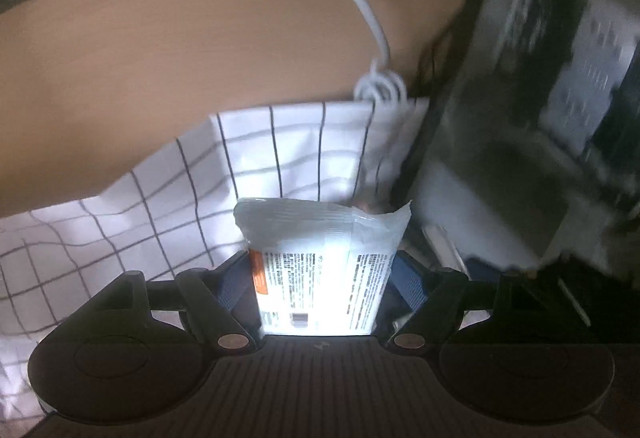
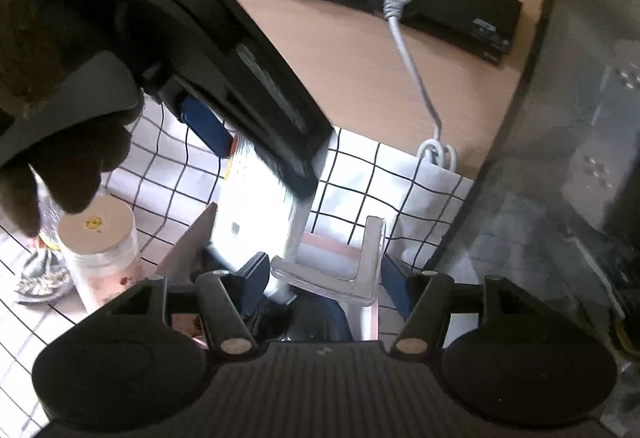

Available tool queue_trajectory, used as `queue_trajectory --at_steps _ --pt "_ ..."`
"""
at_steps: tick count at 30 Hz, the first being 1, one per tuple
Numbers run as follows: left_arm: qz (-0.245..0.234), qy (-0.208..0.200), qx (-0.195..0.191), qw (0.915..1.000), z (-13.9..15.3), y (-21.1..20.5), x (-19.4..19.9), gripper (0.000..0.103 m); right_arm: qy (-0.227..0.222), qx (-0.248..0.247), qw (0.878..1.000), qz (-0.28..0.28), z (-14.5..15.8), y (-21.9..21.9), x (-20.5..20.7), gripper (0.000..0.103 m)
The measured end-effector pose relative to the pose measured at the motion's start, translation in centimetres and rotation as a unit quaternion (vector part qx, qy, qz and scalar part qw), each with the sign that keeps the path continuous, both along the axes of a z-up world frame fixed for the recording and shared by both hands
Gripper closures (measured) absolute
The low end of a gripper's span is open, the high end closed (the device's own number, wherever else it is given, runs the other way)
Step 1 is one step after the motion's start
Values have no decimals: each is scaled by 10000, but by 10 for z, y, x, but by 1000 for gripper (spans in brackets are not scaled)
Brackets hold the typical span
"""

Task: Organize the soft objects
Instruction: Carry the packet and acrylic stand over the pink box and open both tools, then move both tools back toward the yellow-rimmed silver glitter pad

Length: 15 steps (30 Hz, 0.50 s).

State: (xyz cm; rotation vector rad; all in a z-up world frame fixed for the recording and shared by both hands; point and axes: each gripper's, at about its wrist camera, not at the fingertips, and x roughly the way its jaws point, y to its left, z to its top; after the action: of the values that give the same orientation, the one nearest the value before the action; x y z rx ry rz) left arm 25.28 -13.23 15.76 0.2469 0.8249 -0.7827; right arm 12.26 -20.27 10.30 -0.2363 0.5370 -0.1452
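Over the gridded cloth (image 1: pixel 168 198) on the desk (image 1: pixel 160 38), the left gripper (image 1: pixel 322 274) pinches a soft white packet (image 1: pixel 320 258) – not yet put away (a jar (image 2: pixel 100 254) waits too). The right gripper (image 2: pixel 324 274), tilted downward, stands half open around a clear bracket (image 2: pixel 352 270) – gripped or not, I cannot tell.

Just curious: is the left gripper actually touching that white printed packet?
Touching. The left wrist view shows the white packet squeezed between both blue pads of the left gripper.

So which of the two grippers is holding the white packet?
The left gripper: its jaws clamp the white packet. The right gripper holds nothing.
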Motion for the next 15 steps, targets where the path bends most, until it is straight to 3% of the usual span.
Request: queue_trajectory --at_steps 9,12,15 --pt "102 556 631 9964 -44 -47 15 25 113 -209 9997 -11 -16 2 -22 41" --pt "58 1083 558 9925 -54 -49 21 27 105 -156 9998 -47 -20 -3 -29 41" --pt "203 866 62 9960 -36 -37 20 28 96 72 9999 -68 -22 -9 -32 41"
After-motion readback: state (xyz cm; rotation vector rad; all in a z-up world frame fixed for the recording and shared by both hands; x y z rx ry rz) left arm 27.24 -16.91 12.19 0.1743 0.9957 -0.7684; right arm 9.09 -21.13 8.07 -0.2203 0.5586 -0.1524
